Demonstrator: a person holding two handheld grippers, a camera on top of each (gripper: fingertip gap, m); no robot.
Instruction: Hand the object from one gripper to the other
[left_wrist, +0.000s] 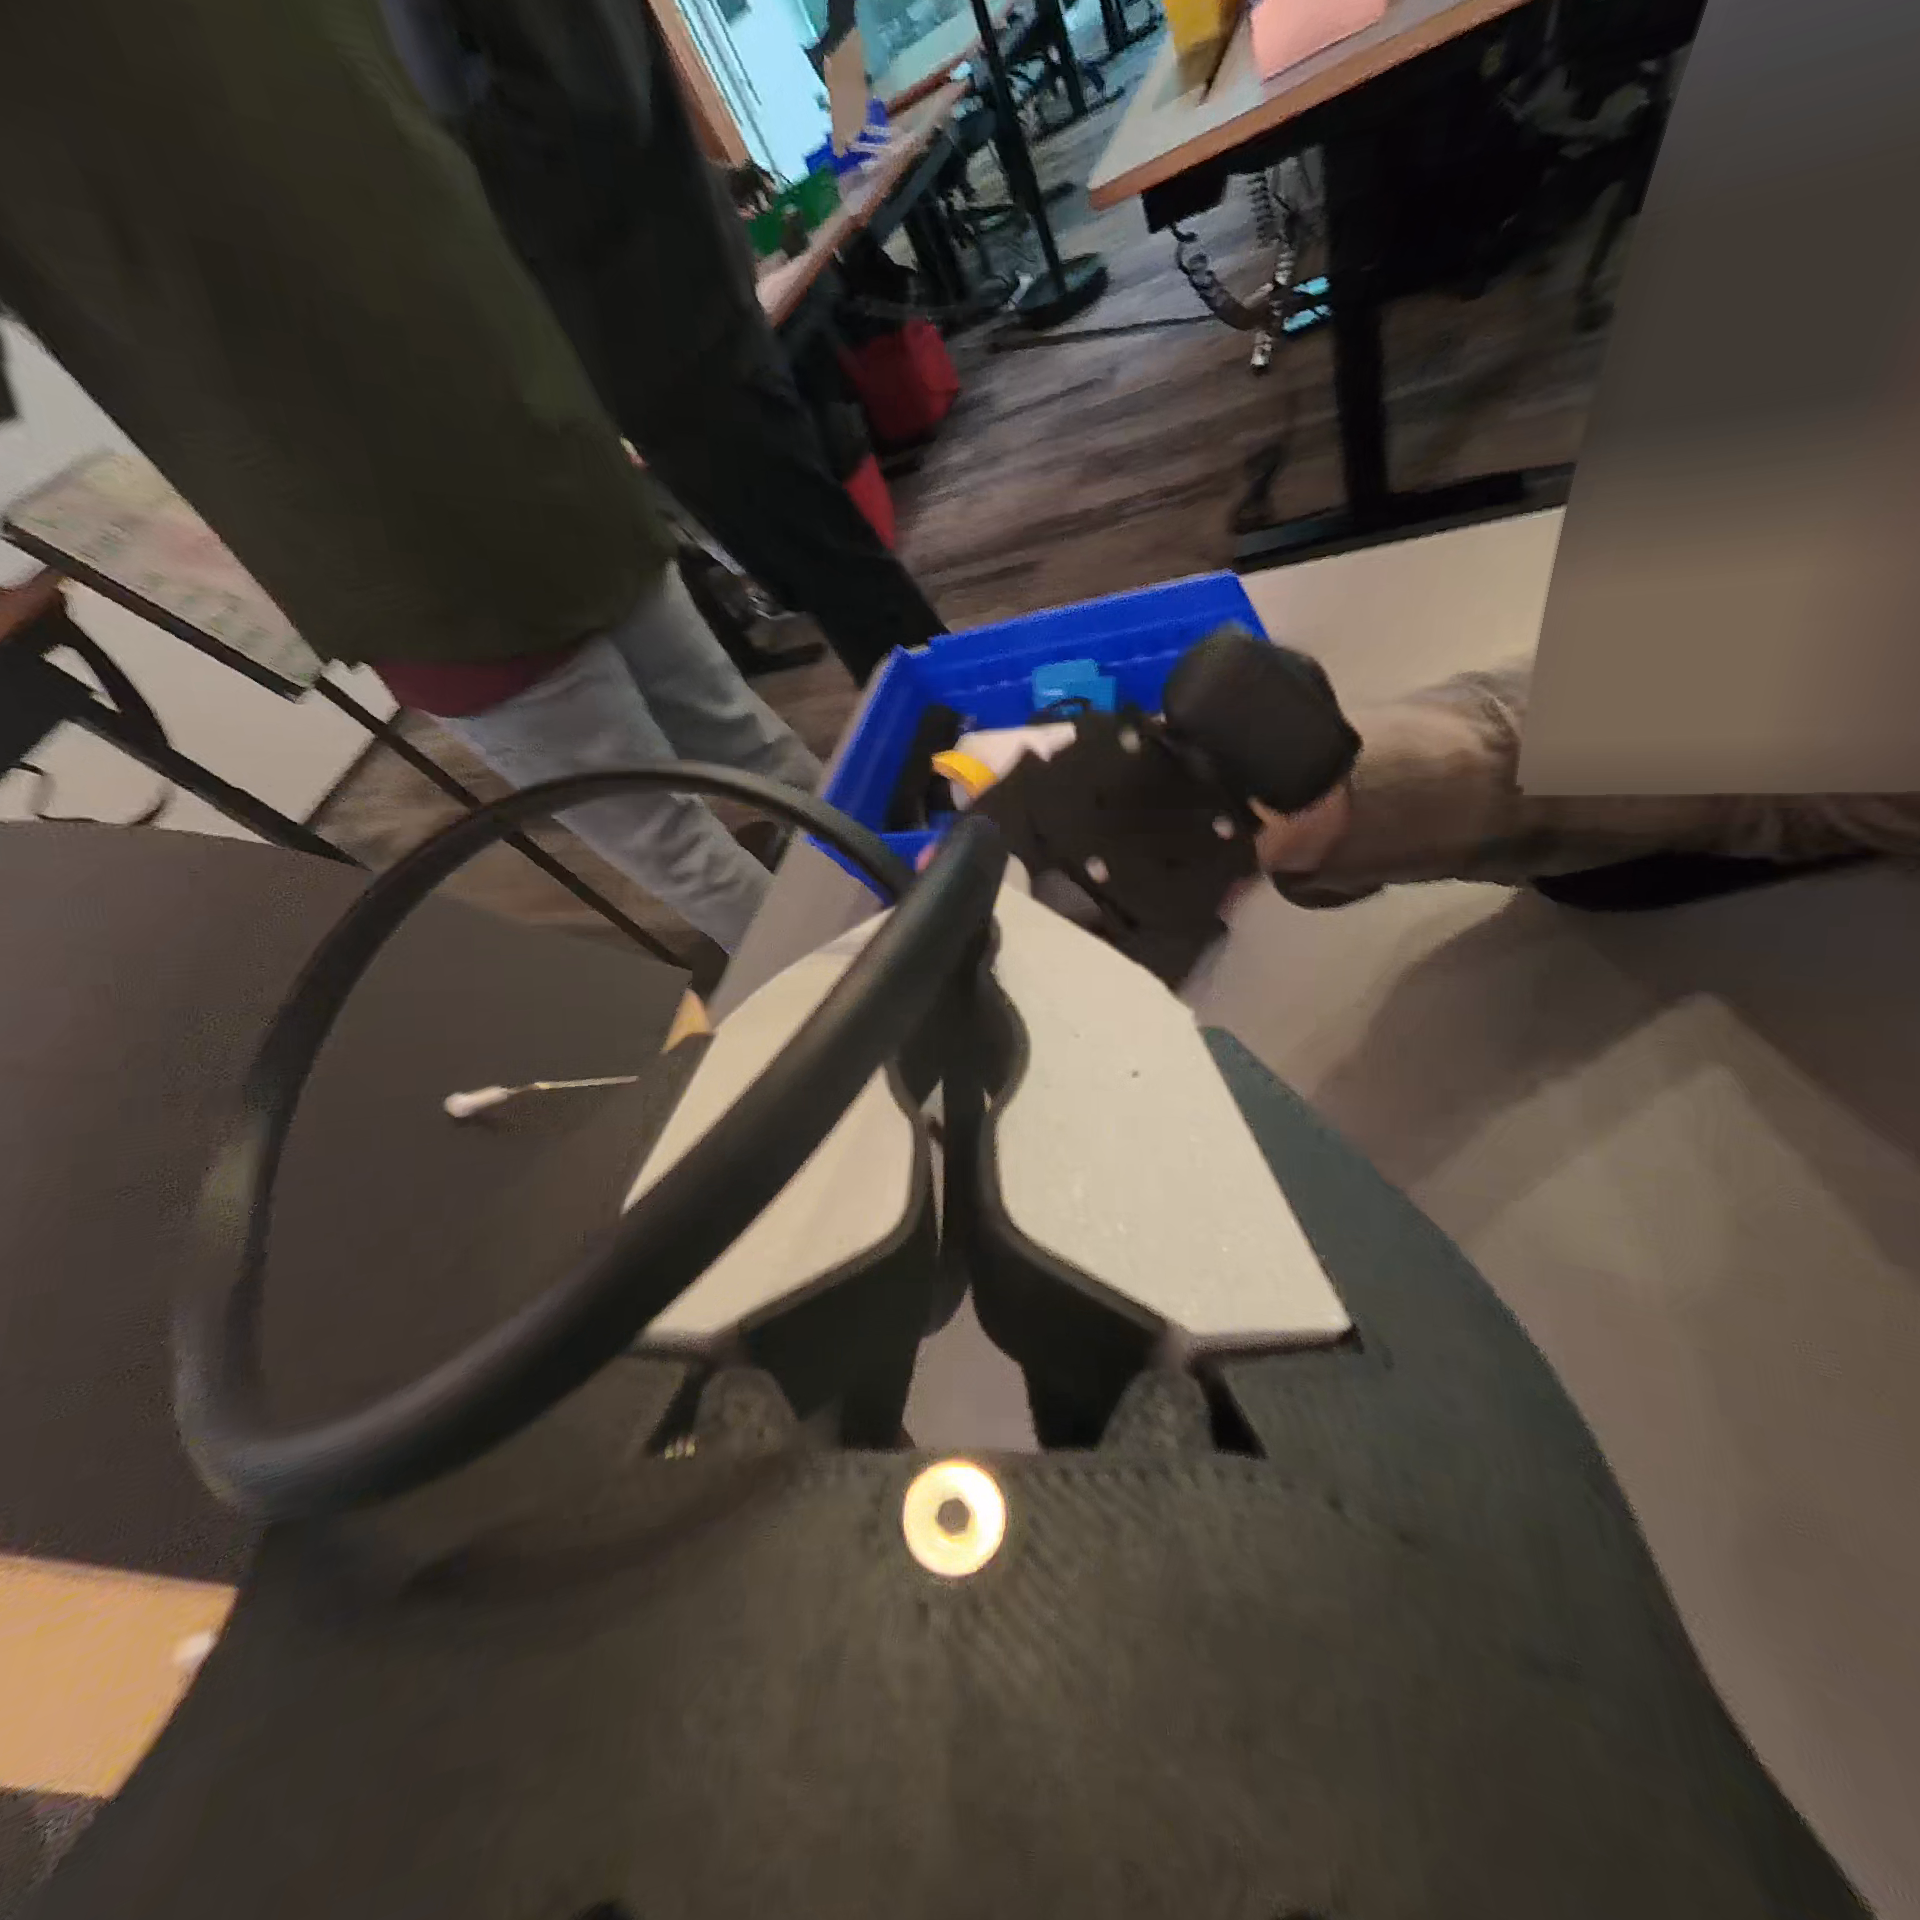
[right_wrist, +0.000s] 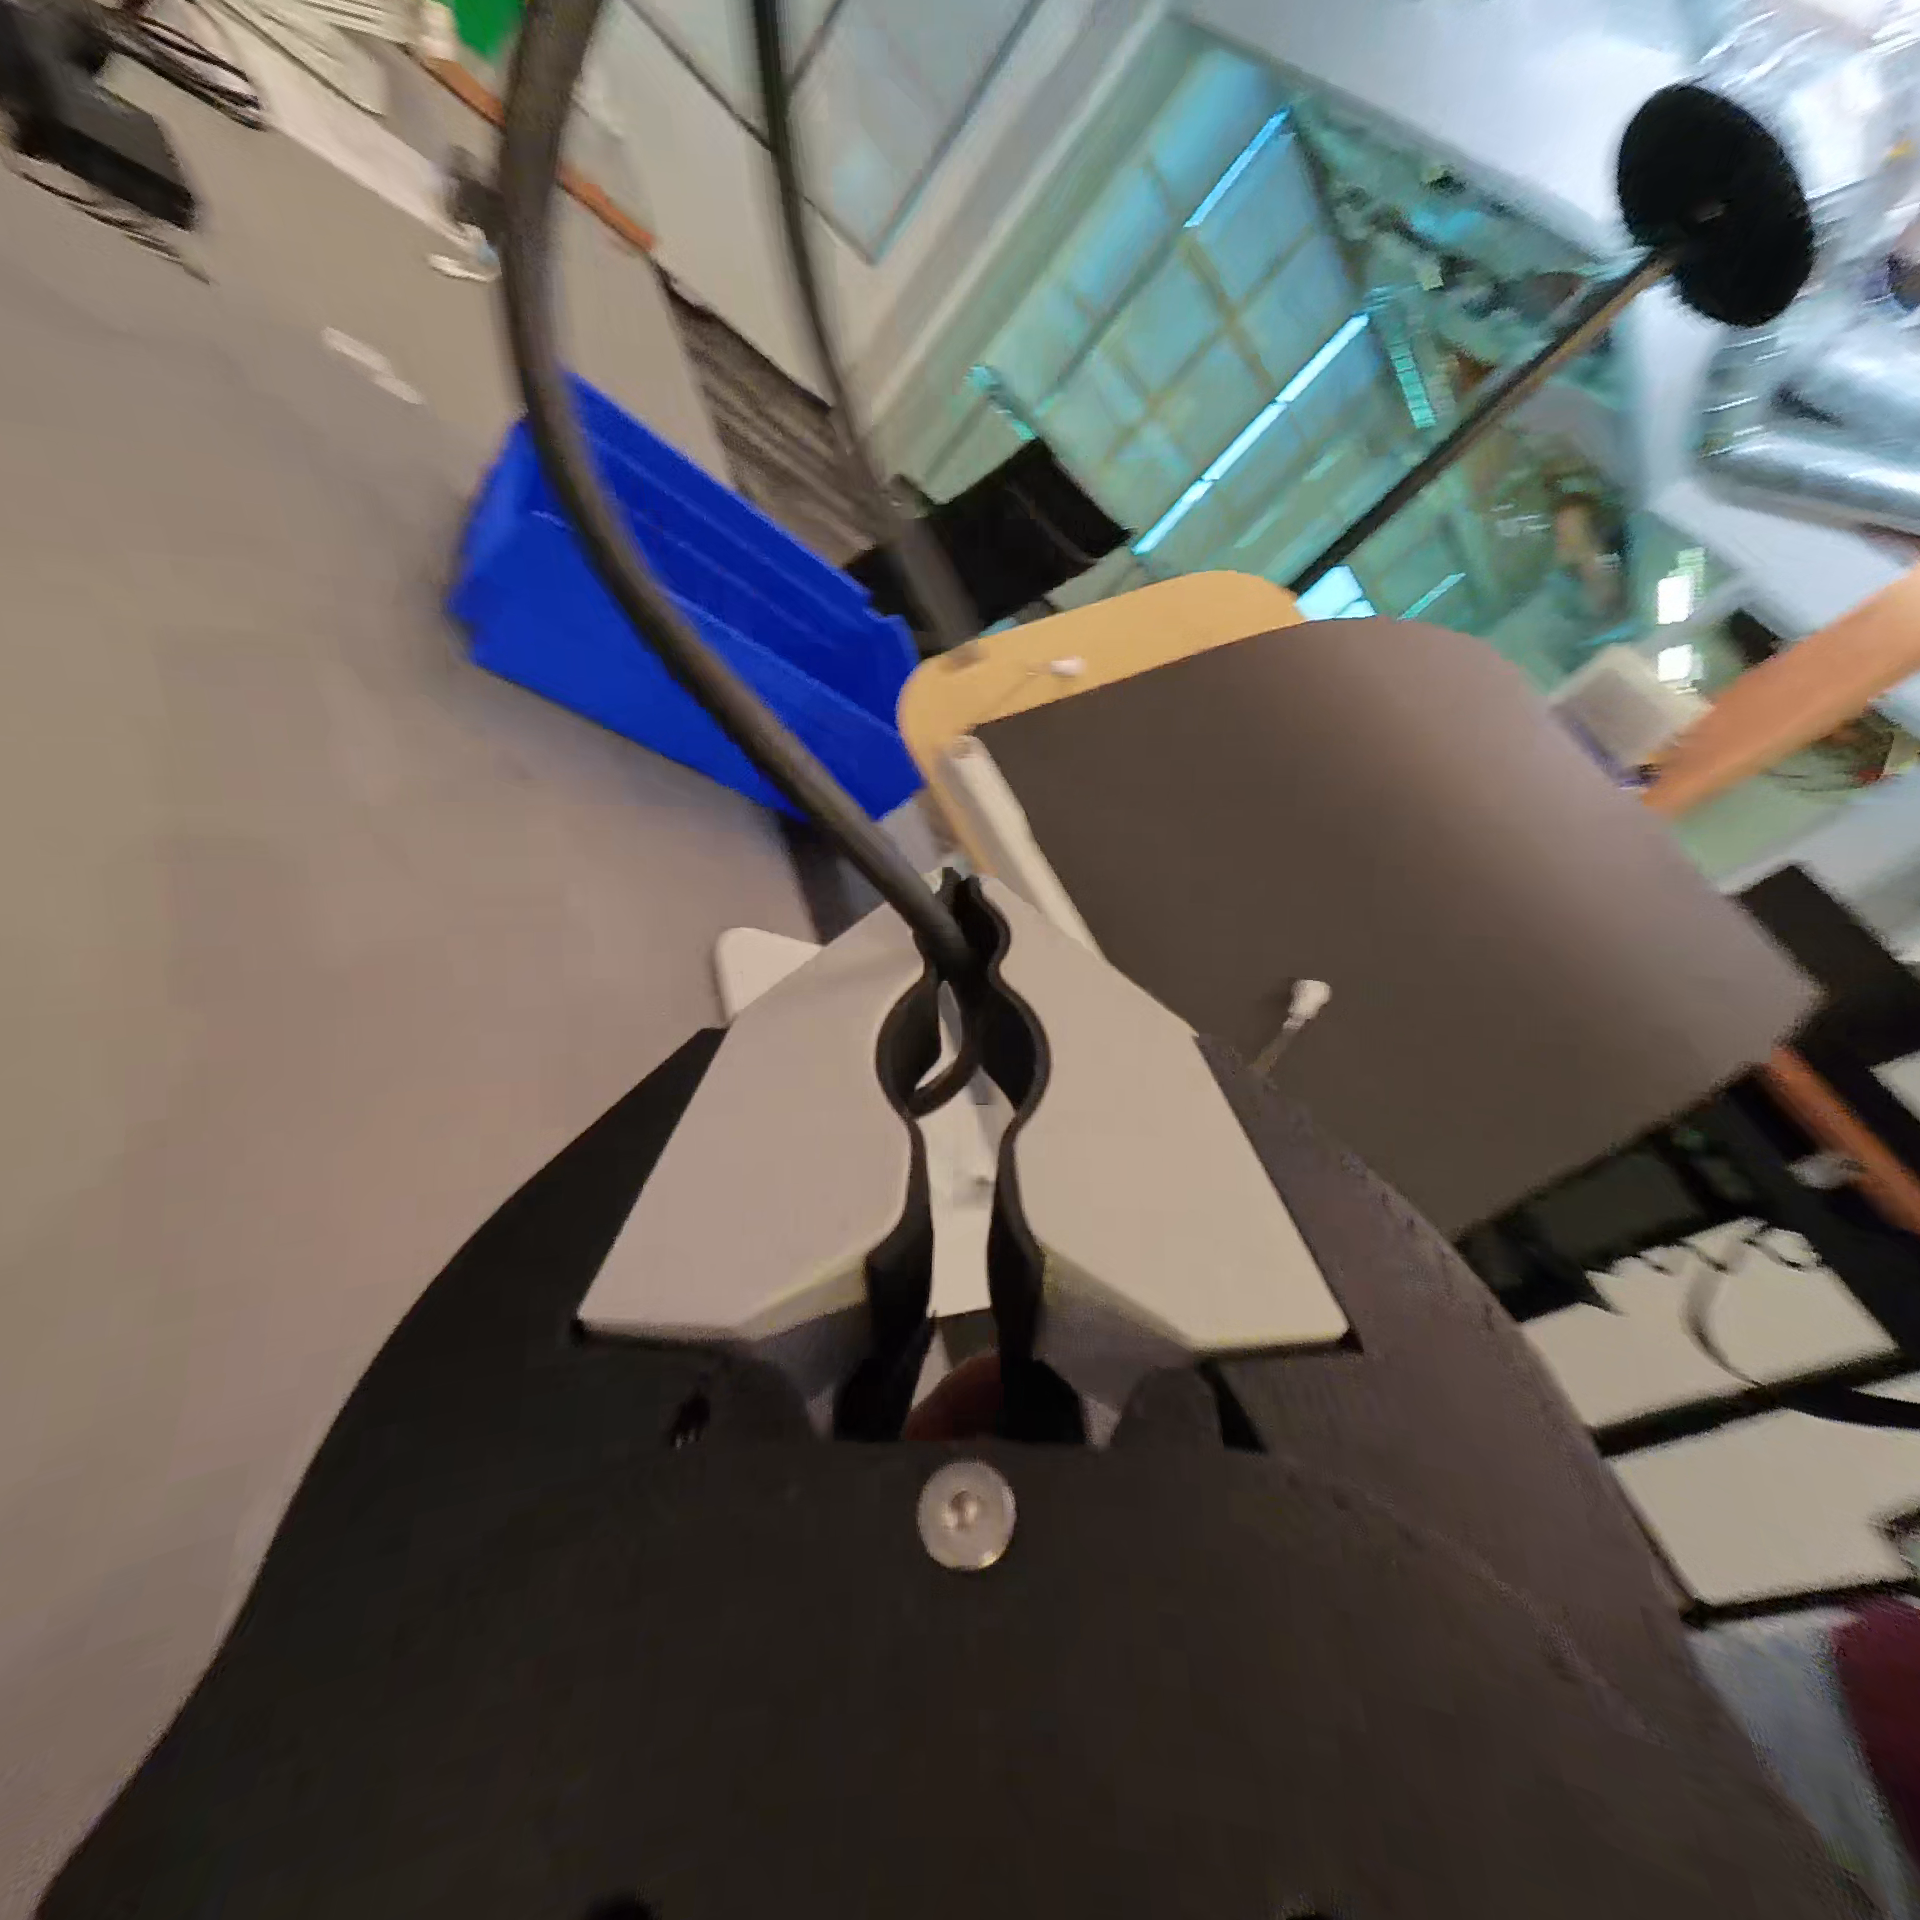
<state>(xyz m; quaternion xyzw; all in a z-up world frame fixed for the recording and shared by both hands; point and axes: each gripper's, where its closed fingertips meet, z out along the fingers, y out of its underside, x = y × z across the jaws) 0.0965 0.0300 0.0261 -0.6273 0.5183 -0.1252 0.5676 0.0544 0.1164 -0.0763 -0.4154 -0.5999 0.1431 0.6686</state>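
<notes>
A black cable loop (left_wrist: 582, 1236) curves from my left gripper (left_wrist: 961, 935) out to the left and back. The left fingers are shut on it at their tips. In the right wrist view, my right gripper (right_wrist: 966, 935) is shut on the same kind of black cable (right_wrist: 665, 623). The cable rises from the pads to the top of the frame, and its short end curls in the round recess behind the tips. In the left wrist view the right gripper (left_wrist: 1122, 810) shows blurred just beyond the loop, held by a hand (left_wrist: 1320, 831).
A blue bin (left_wrist: 997, 644) with several items stands on the grey table (left_wrist: 1662, 1143); it also shows in the right wrist view (right_wrist: 727, 644). A cotton swab (left_wrist: 488, 1099) lies on a dark mat (left_wrist: 208, 1039). A person (left_wrist: 364, 364) stands at the left. Some 15 cm of space lies between my two pairs of fingers.
</notes>
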